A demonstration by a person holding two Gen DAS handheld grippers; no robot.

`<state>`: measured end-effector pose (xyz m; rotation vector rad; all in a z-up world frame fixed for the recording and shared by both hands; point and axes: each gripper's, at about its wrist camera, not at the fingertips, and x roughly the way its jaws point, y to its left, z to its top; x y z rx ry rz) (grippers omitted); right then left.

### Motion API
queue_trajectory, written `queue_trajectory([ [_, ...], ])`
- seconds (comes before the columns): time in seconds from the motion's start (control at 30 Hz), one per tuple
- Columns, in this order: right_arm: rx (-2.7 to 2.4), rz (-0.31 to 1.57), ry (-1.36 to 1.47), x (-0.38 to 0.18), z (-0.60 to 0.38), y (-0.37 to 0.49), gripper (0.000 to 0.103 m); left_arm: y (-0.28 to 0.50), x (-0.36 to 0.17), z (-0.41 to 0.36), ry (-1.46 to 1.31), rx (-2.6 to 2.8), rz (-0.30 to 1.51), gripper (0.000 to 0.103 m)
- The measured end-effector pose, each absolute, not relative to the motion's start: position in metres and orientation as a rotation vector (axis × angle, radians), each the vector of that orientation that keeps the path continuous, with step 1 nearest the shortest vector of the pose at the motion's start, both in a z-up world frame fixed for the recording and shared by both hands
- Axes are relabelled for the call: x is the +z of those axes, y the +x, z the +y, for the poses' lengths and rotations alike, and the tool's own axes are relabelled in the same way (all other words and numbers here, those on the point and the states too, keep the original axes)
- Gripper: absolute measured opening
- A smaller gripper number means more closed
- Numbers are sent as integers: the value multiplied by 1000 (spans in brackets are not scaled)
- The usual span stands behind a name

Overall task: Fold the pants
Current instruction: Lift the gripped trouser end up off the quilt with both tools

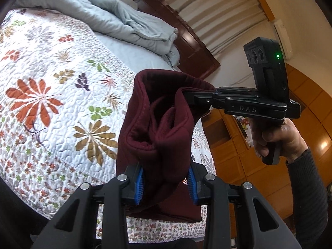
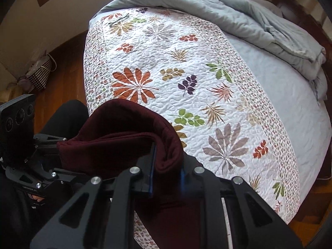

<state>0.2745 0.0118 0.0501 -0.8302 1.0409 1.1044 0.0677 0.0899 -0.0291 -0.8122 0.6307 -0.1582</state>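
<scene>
The dark maroon pants (image 1: 157,128) hang bunched in the air above the near edge of the bed. My left gripper (image 1: 166,182) is shut on one part of the fabric between its blue pads (image 1: 139,184). My right gripper (image 1: 182,93) comes in from the right in the left wrist view and is shut on another edge of the pants. In the right wrist view the pants (image 2: 124,137) fill the lower middle, clamped in my right gripper (image 2: 167,176), with the left gripper (image 2: 60,145) at the left holding the other end.
The bed carries a white floral quilt (image 2: 186,83) with a crumpled grey-blue duvet (image 2: 259,20) at its far side by the dark headboard (image 1: 186,39). Wooden cabinets (image 1: 232,145) stand to the right. A striped bag (image 2: 39,72) sits on the wooden floor at the left.
</scene>
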Motion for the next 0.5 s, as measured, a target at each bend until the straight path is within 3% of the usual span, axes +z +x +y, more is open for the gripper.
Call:
queue_trajectory([
  [0.5,1029,1012,-732,70,-59,285,15,87,-6,34,-709,-263,652,34],
])
